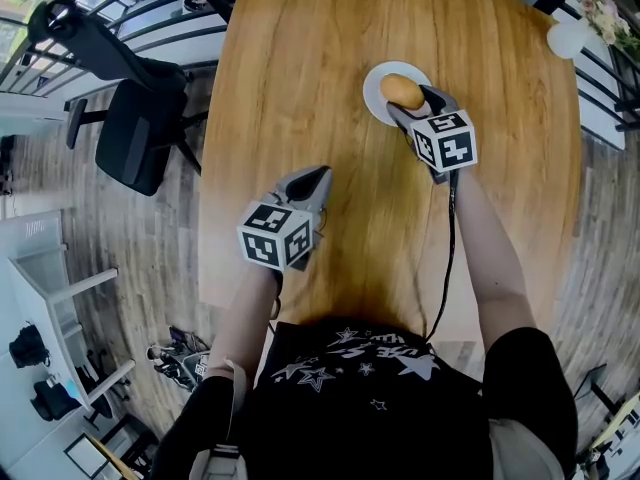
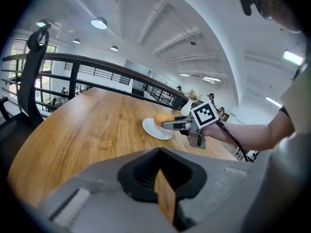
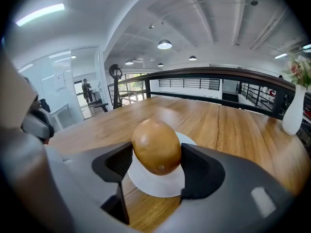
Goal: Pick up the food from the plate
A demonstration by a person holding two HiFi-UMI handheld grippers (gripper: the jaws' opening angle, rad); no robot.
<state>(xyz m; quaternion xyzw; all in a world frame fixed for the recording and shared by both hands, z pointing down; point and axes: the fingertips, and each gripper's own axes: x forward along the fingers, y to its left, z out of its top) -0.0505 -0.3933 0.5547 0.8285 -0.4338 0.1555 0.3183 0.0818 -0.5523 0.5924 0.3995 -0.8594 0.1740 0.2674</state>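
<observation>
One wooden table (image 1: 300, 78) lies under both my grippers. Left gripper (image 1: 319, 175) sits near its front edge, jaws together, nothing between them. Right gripper (image 1: 412, 103) spans the brown food (image 1: 402, 91), pads against both flanks. Food rests on the white plate (image 1: 372, 88).

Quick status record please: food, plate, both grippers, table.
food: brown, rounded, one piece, on the plate
plate: white, round, on the table
table: wooden
right gripper: jaws against both sides of the food
left gripper: jaws together, empty, well apart from the plate
task state: food gripped, no lift visible yet
</observation>
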